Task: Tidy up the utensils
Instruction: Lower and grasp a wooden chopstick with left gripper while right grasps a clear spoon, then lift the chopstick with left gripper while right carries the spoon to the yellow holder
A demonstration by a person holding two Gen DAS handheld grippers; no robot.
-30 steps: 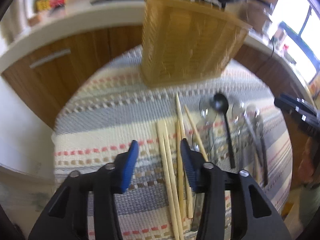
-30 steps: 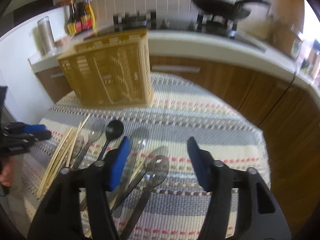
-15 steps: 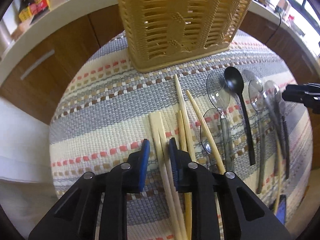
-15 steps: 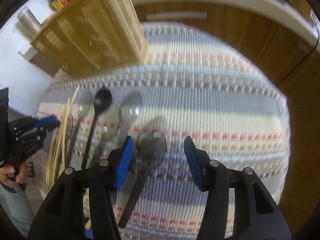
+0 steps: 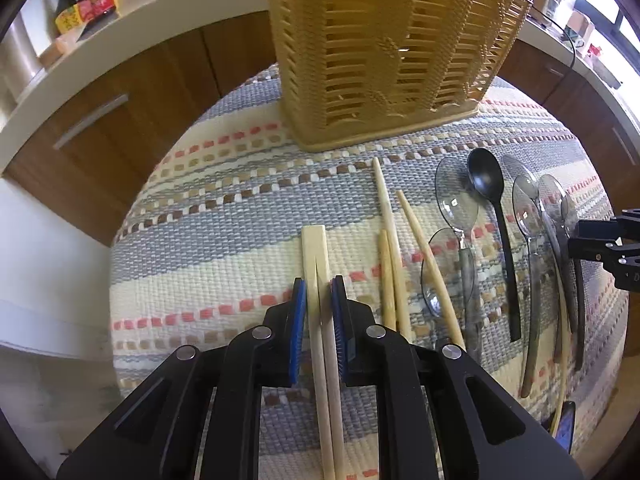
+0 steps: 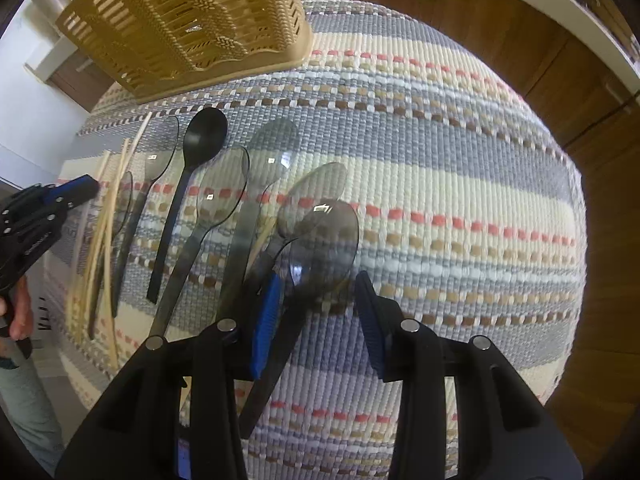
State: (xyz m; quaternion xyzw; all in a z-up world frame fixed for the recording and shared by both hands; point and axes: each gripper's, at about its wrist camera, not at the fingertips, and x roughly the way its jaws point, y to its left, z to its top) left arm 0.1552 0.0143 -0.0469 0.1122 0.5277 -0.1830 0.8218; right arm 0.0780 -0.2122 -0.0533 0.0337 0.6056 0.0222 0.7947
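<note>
I find my left gripper [image 5: 319, 304] angled down over the woven striped mat [image 5: 224, 216], its jaws having just been closing; the blue pads now sit against both sides of a joined pair of pale wooden chopsticks [image 5: 316, 256], which lies flat on the mat with its square end pointing toward the slatted yellow utensil basket [image 5: 384, 52]. Just to the right of that pair lie three loose chopsticks [image 5: 394, 240], and beyond them a row of spoons: several clear ones and one black spoon [image 5: 494, 216]. The basket stands upright at the far edge of the mat, well apart from the gripped pair. My right gripper [image 6: 316, 316] also points steeply down, and its jaws have just been closing as well, yet they stand apart: a smoky clear spoon [image 6: 320, 248] lies between them, its handle running close along the left pad, while the right pad is clear of it. A hand [image 6: 18, 312] holds the left gripper's handle at the left edge of the right wrist view.
</note>
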